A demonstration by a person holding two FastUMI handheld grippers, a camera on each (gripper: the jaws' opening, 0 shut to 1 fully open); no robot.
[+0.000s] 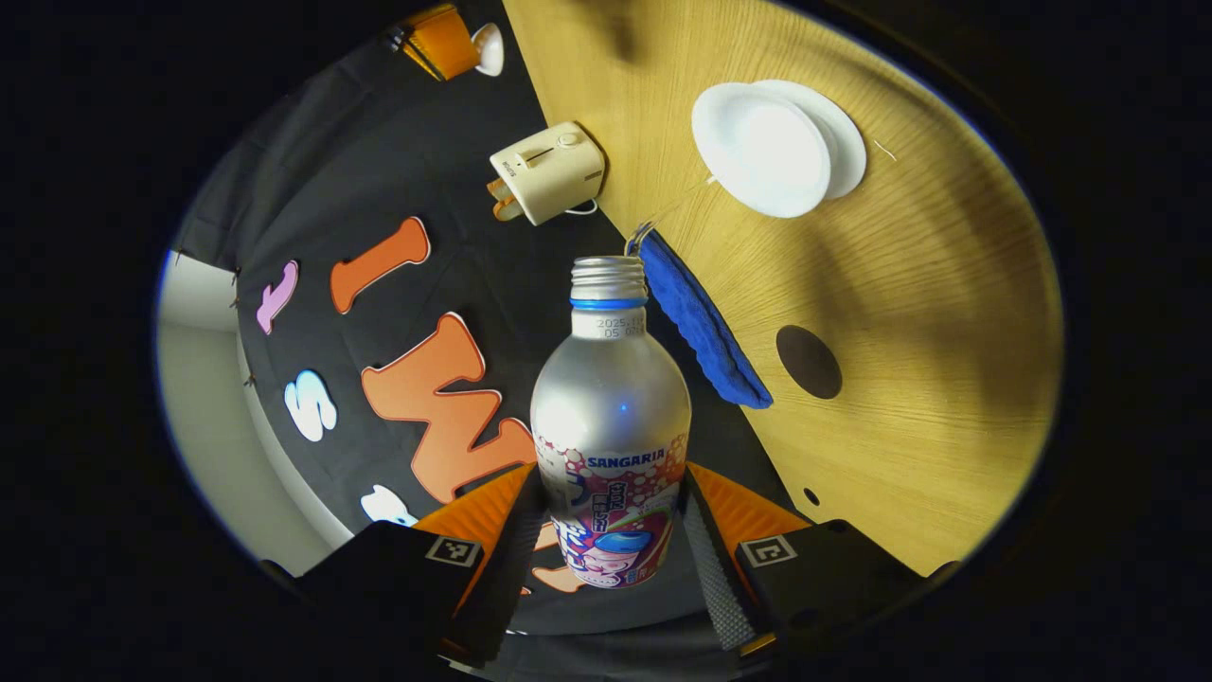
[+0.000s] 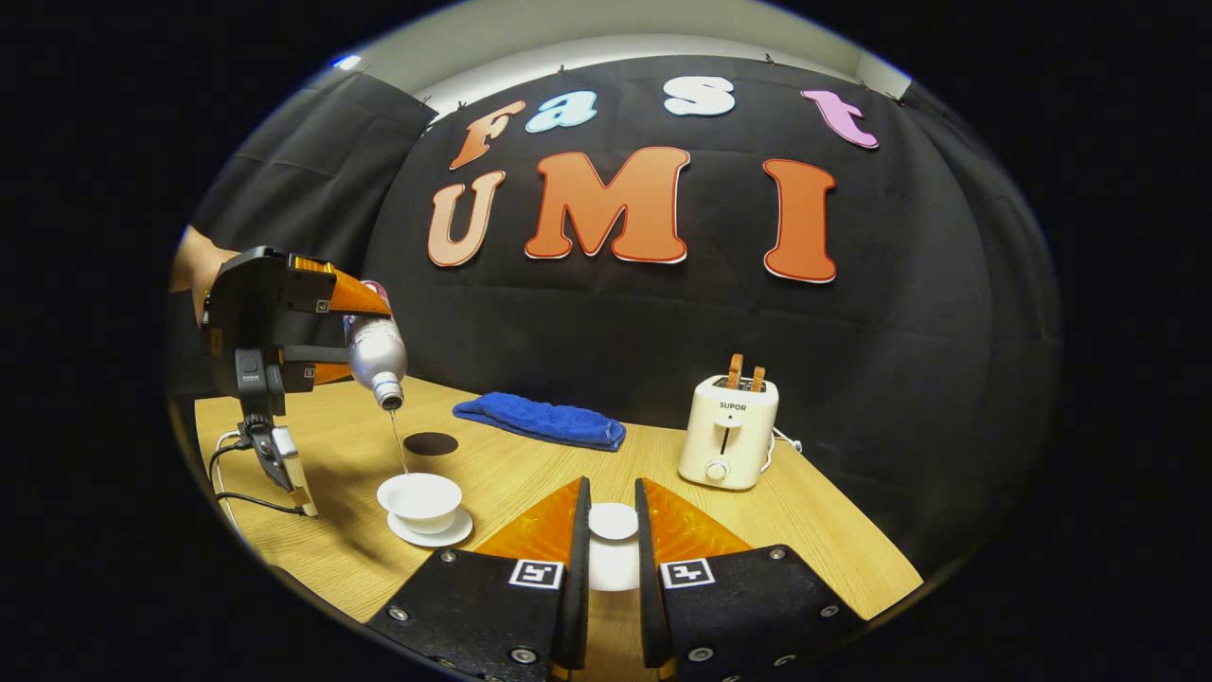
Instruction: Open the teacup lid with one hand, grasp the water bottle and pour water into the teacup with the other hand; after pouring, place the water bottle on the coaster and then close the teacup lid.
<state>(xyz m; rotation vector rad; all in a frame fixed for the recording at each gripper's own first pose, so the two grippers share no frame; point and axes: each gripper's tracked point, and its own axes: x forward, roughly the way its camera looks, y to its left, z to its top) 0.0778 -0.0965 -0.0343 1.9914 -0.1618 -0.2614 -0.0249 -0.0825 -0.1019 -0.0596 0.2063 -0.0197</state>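
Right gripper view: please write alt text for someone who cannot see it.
The left gripper tilts a water bottle mouth-down, pouring a thin stream into an open teacup on a saucer. In front, the right gripper grips the lid; a toaster stands behind.

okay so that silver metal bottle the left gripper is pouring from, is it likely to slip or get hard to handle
The silver metal bottle looks smooth and rounded, so it may be slippery; the left gripper clamps only its labelled lower body. Tilted mouth-down over the white teacup, a thin stream is leaving it, so it probably lightens. Set on its side, it would likely roll.
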